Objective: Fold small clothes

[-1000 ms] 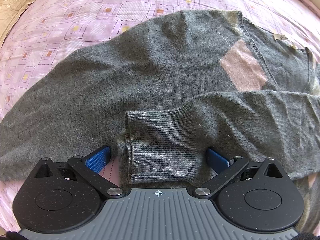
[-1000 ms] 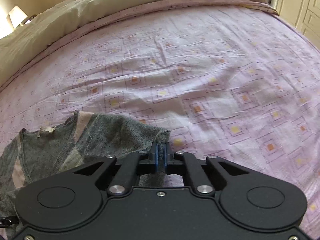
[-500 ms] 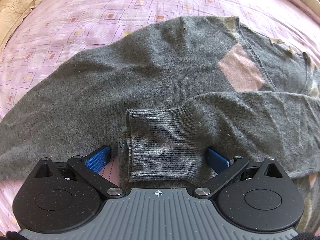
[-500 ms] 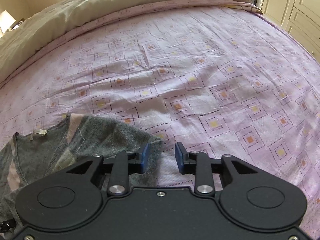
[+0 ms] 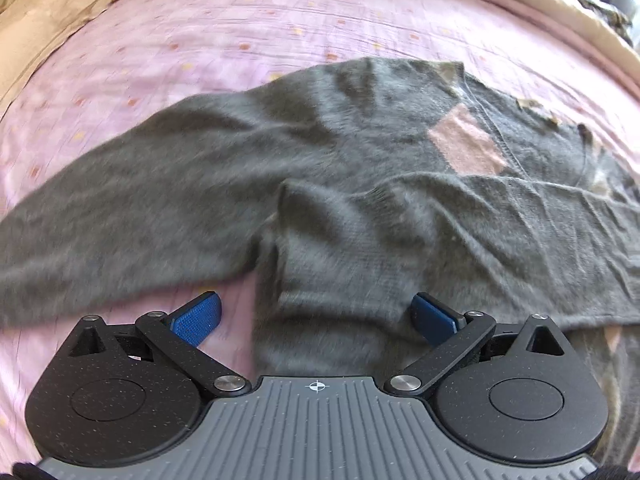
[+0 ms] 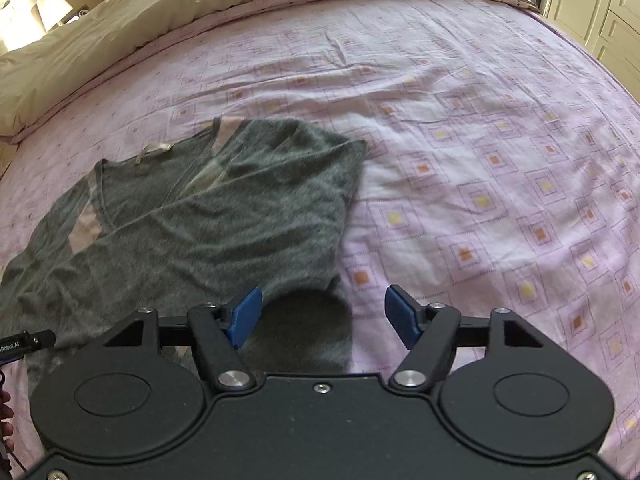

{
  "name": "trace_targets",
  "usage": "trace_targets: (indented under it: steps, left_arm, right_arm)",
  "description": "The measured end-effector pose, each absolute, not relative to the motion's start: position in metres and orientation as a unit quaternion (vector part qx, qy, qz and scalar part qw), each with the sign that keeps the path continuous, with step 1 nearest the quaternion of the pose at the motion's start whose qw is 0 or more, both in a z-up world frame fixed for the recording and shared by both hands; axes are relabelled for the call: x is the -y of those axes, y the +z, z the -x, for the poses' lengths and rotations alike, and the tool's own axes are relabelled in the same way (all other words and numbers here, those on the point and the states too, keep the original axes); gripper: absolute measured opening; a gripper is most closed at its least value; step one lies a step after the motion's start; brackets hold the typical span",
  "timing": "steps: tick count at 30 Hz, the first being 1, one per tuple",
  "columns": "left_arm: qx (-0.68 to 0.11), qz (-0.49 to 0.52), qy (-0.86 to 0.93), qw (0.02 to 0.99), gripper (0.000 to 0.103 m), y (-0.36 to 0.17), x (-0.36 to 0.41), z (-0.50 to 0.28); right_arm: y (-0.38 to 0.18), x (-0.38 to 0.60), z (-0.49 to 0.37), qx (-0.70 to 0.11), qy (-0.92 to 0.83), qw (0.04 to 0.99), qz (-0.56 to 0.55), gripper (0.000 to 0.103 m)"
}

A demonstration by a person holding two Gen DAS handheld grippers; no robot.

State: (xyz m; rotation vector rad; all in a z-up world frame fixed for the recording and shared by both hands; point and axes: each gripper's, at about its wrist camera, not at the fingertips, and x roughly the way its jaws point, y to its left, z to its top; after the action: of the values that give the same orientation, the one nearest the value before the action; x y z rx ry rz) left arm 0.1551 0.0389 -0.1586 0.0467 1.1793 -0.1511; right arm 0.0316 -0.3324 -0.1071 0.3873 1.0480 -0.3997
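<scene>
Since a second ago the right tongs (image 6: 324, 312) have let go of the sweater's shoulder corner and drawn back; their blue pads now stand wide apart over the garment's right edge, holding nothing. A grey knit sweater (image 5: 320, 184) with pink diamond patches lies flat on the bed, on a pink sheet (image 6: 480, 160) printed with small squares. One sleeve is already folded across the chest, its ribbed cuff (image 5: 332, 264) pointing toward the left tongs. The other sleeve (image 5: 100, 216) stretches out unfolded, running away to the left in the left wrist view — its long axis roughly crosswise to the tongs. The left tongs (image 5: 316, 316) are spread wide too, one pad on either side of the cuff, just short of it and not touching it; that view is blurred by motion. By position the left tongs are the nearer pair to the unfolded sleeve, so folding it inward looks like their job — the right tongs sit at the far edge. A cream duvet (image 6: 160, 16) is bunched along the head of the bed.
</scene>
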Motion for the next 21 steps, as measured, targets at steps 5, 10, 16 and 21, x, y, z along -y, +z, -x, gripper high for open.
trace_targets:
  steps: [5, 10, 16, 21]
  left_arm:
    - [-0.543, -0.003, -0.049, 0.838, 0.102, -0.147, -0.078, -0.128]
    - [-0.532, 0.018, -0.003, 0.847, 0.102, -0.132, -0.147, -0.119]
    - [-0.520, 0.062, 0.085, 0.847, 0.102, -0.124, -0.237, -0.121]
    - [-0.503, 0.121, 0.166, 0.839, 0.102, -0.122, -0.311, -0.123]
  right_arm:
    - [-0.106, 0.303, -0.027, -0.500, -0.165, 0.831, -0.181, 0.073]
    - [-0.101, 0.274, -0.033, -0.497, -0.144, 0.838, -0.171, 0.073]
    - [-0.098, 0.242, -0.042, -0.501, -0.125, 0.840, -0.164, 0.073]
    - [-0.095, 0.213, -0.052, -0.507, -0.106, 0.842, -0.151, 0.073]
